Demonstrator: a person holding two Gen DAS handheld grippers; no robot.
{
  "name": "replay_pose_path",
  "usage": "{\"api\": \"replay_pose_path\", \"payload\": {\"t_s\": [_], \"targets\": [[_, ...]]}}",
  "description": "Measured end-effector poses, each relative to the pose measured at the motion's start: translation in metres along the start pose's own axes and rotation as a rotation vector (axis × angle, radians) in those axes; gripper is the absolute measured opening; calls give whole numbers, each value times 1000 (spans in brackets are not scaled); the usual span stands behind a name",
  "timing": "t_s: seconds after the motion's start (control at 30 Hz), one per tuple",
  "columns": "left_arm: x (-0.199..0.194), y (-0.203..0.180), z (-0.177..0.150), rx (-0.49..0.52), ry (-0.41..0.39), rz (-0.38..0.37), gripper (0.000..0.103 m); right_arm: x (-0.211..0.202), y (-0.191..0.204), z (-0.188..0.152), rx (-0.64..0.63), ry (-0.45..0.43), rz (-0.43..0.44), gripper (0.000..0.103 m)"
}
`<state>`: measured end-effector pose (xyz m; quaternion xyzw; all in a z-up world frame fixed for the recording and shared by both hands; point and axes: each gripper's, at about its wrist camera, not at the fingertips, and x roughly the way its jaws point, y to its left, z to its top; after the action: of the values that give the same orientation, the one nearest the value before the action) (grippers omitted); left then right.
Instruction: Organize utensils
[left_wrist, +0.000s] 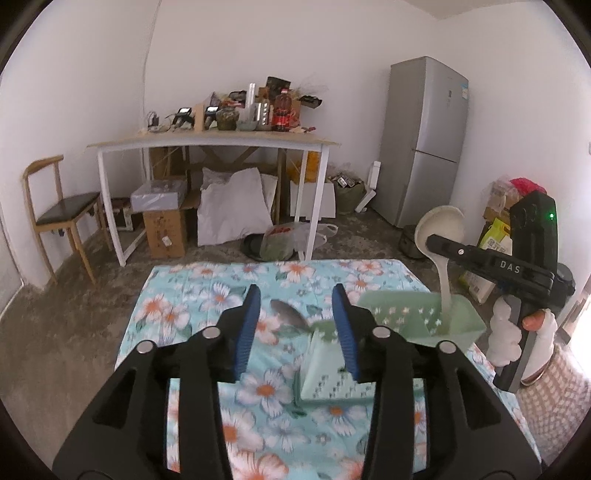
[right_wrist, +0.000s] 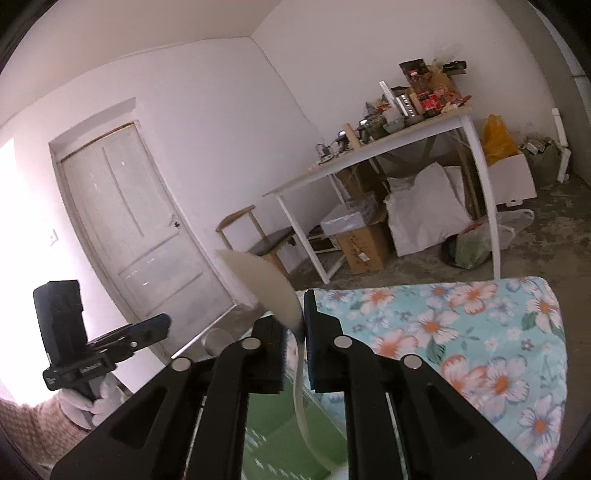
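Note:
A pale green utensil holder (left_wrist: 391, 315) with several compartments stands on the flowered tablecloth (left_wrist: 207, 295). My left gripper (left_wrist: 296, 295) is open just before it. A metal spoon (left_wrist: 287, 314), blurred, lies past its blue pads (left_wrist: 248, 328) with its handle slanting into the holder's near part; the pads do not touch it. A white rice spoon (left_wrist: 439, 229) stands upright in the holder's far right compartment. My right gripper (right_wrist: 295, 319) brackets the white spoon's (right_wrist: 266, 280) neck, which rests against one pad with a gap at the other. The green holder (right_wrist: 273, 435) lies below.
A gloved hand (left_wrist: 506, 332) holds the right gripper. Behind the table are a cluttered white desk (left_wrist: 214, 140), a wooden chair (left_wrist: 55, 210), boxes and bags, and a grey fridge (left_wrist: 424, 140). A white door (right_wrist: 140, 229) is at the left. The tablecloth's far edge (right_wrist: 480, 288) is close.

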<state>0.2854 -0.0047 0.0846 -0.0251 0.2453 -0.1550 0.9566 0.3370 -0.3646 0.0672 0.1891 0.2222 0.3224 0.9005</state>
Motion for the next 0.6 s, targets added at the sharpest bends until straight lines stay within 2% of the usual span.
{"api": "replay_pose_path", "payload": {"t_s": [0.1, 0.23, 0.6], "targets": [[-13, 6, -10, -25, 8, 6, 45, -12, 2, -4, -8, -4, -37, 46], [-31, 8, -23, -38, 8, 28, 52, -26, 13, -7, -62, 3, -118, 58], [-70, 15, -69, -116, 29, 38, 66, -108, 65, -15, -129, -135, -231, 61]]}}
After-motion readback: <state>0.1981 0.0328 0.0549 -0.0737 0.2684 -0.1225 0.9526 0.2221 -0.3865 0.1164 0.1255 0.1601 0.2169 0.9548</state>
